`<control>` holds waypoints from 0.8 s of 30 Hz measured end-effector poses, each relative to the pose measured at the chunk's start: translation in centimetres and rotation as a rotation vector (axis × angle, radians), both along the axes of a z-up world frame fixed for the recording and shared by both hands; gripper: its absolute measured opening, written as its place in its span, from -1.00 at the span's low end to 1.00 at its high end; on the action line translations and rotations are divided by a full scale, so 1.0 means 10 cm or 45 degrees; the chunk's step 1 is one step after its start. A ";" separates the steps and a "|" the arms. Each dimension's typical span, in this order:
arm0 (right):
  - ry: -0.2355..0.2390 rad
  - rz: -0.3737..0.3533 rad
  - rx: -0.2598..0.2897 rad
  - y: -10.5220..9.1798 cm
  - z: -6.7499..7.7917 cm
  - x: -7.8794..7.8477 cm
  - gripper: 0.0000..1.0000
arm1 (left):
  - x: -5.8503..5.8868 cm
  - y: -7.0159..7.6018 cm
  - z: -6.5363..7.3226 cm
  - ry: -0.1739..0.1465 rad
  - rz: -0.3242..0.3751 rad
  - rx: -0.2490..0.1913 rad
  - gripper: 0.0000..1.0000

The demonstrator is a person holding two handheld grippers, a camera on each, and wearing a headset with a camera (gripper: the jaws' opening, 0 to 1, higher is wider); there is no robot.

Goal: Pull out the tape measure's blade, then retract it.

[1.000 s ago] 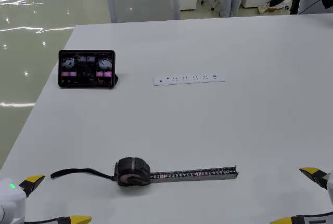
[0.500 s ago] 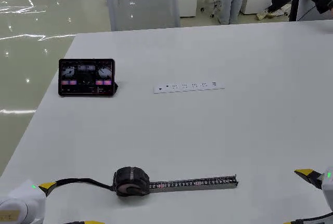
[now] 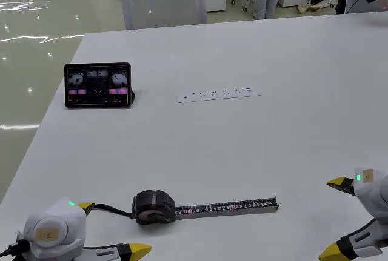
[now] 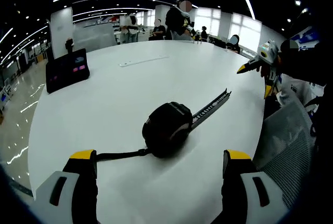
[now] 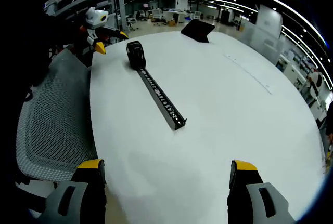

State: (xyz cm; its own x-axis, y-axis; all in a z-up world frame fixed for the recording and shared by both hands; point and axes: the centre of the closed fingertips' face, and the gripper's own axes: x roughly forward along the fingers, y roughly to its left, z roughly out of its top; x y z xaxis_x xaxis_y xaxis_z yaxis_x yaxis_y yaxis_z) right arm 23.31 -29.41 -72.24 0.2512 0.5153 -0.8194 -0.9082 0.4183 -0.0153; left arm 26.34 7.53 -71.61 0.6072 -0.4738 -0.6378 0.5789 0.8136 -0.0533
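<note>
Both grippers are coming in closer. Now the left gripper (image 3: 112, 227) is sitting nearest the tape (image 3: 154, 206), jaws wide, with it lying just ahead on the near table (image 3: 242, 146). Its blade (image 3: 227, 206) is stretching right, toward the right gripper (image 3: 333, 217), jaws wide too.

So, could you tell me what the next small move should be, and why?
Probably ease the open left tongs forward around the case and close: the blade already lies pulled out, the case sits ungripped just ahead of them, and the right tongs hang open, clear of the blade.
</note>
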 end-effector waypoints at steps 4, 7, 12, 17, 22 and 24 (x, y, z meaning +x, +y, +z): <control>-0.015 0.047 -0.031 0.05 0.02 0.12 0.98 | 0.05 -0.05 -0.01 0.006 0.078 -0.030 0.98; -0.040 0.102 -0.055 0.10 0.04 0.18 0.98 | 0.09 -0.11 0.03 -0.024 0.105 -0.059 0.98; -0.055 0.163 -0.066 0.15 0.03 0.33 0.98 | 0.16 -0.21 0.05 -0.057 0.175 -0.058 0.98; -0.067 0.231 -0.094 0.23 -0.02 0.40 0.81 | 0.23 -0.33 0.08 -0.123 0.220 -0.047 0.98; -0.067 0.313 -0.115 0.31 -0.08 0.50 0.71 | 0.27 -0.48 0.06 -0.158 0.213 -0.047 0.98; -0.065 0.333 -0.123 0.36 -0.12 0.53 0.65 | 0.31 -0.50 0.05 -0.181 0.234 -0.045 0.98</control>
State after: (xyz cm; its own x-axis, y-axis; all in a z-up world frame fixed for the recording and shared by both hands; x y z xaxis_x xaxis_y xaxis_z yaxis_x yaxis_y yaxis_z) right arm 28.58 -25.82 -73.43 0.1622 0.4883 -0.8575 -0.9821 0.1641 -0.0923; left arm 29.46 2.54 -71.08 0.7677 -0.3678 -0.5248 0.4251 0.9050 -0.0124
